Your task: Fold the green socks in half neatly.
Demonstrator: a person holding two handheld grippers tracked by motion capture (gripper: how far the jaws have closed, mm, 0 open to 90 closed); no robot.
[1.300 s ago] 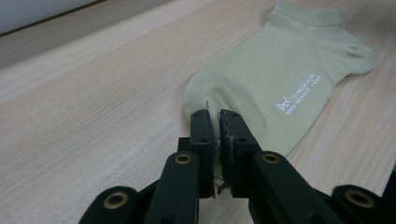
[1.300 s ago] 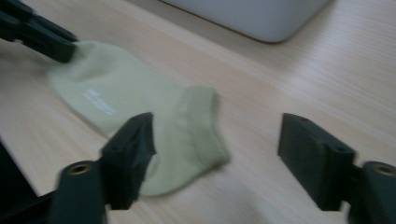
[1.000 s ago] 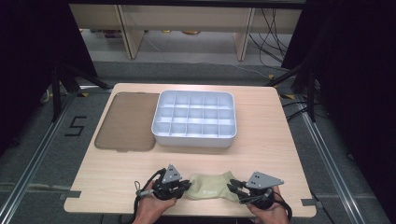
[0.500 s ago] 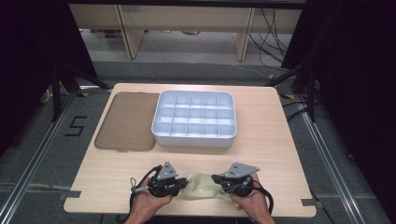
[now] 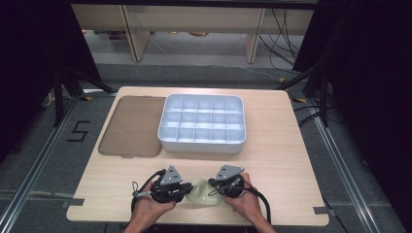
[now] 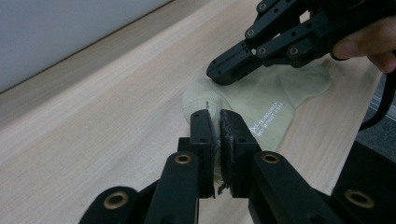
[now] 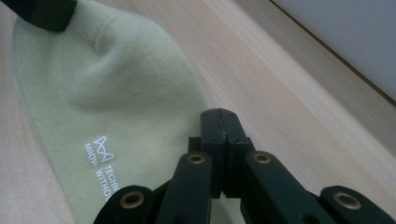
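Observation:
A pale green sock [image 5: 200,194] with white lettering lies flat near the table's front edge, between both hands. My left gripper [image 5: 187,192] comes in from the left and is shut on the sock's edge [image 6: 266,98], with fabric pinched between its jaws [image 6: 214,122]. My right gripper [image 5: 212,186] comes in from the right, tips down on the sock's far edge [image 6: 222,74]. Its jaws [image 7: 219,114] are pressed flush together, and no fabric shows between them. The sock [image 7: 107,84] spreads out to their left.
A white compartment tray [image 5: 201,145] stands mid-table behind the hands, its cells empty. A flat brown lid [image 5: 131,126] lies to its left. Bare wood [image 5: 291,160] stretches to the right. The table's front edge is just below the hands.
My right gripper has slid left over the sock, closer to the left gripper, so less of the sock shows between them. The left gripper has stayed put.

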